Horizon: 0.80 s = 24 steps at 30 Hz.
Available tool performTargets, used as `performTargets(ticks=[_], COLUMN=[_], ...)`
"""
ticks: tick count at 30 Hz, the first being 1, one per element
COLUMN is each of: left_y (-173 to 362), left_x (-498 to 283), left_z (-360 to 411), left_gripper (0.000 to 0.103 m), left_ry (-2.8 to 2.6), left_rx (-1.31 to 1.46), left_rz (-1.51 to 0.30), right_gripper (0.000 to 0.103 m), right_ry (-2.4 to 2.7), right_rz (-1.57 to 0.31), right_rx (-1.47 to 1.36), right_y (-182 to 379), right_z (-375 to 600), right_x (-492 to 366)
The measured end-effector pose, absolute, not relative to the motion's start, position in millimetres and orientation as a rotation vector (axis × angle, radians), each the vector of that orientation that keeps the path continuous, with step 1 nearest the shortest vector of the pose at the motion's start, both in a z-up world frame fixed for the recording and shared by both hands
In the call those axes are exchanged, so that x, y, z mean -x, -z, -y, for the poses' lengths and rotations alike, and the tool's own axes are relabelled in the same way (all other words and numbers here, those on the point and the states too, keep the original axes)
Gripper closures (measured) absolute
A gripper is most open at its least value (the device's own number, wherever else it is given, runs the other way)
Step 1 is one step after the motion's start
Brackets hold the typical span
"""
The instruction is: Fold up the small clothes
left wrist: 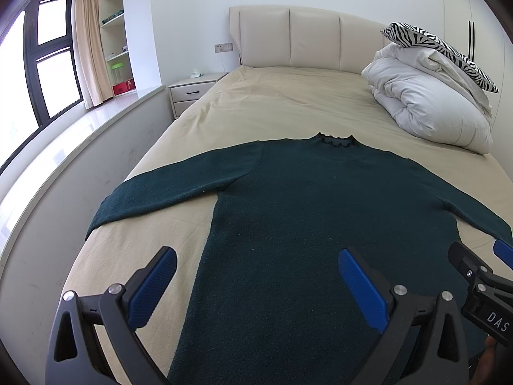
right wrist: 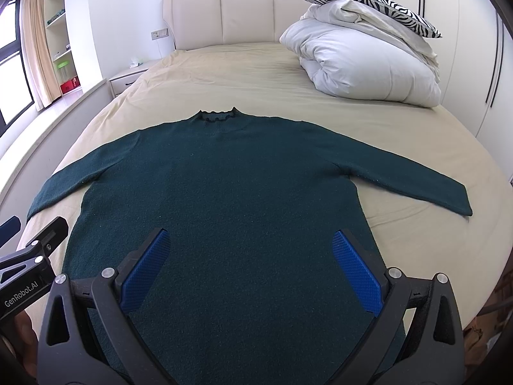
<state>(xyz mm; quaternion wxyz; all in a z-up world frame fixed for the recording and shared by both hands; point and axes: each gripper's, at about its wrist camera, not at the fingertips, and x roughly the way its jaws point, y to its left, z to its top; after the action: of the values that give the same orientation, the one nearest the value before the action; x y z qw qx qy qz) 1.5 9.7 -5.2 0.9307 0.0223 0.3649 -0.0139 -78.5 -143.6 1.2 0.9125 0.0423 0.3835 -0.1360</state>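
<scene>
We see a dark green sweater lying flat on the bed. It is spread out, front down or up we cannot tell. Both long sleeves reach out to the sides and slant a bit toward us. The little wavy collar points to the headboard. The knit looks fuzzy and smooth, with almost no wrinkles. The bottom part of the sweater runs down under our view.

Our left gripper sits over the left side of the sweater's body. Its jaws are wide apart and hold nothing. One blue pad is over the tan sheet, the other over the green knit.

Our right gripper sits over the lower middle of the sweater. Its jaws are wide apart too, with nothing in them.

A white quilt is piled at the far right of the bed, with a striped pillow on top.
</scene>
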Motion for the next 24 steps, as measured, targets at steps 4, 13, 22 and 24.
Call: performTargets(ticks=[4,13,22,24], left_y=[5.6,5.4,4.7,4.7], left_x=[-1.6,-2.0,-2.0,-2.1], left_z=[-10.5,-10.0,-8.8,-9.0], left_gripper=[0.000,0.000,0.000,0.000], left_ry=[0.029,0.029,0.028,0.027], left_rx=[-0.046,-0.046,-0.047,-0.046], left_rz=[-0.747,-0.748,-0.749,-0.749], right_gripper=[0.000,0.000,0.000,0.000], right_ry=[0.279,0.280,0.278,0.279], right_rz=[-0.790,-0.791,-0.792,-0.793], right_rx=[-0.089,-0.089,-0.089,-0.090], right_y=[0.1,0.3,0.9,0.7], right_z=[143.7,143.6,142.7,143.0], right_x=[78.2,77.9,77.8,77.8])
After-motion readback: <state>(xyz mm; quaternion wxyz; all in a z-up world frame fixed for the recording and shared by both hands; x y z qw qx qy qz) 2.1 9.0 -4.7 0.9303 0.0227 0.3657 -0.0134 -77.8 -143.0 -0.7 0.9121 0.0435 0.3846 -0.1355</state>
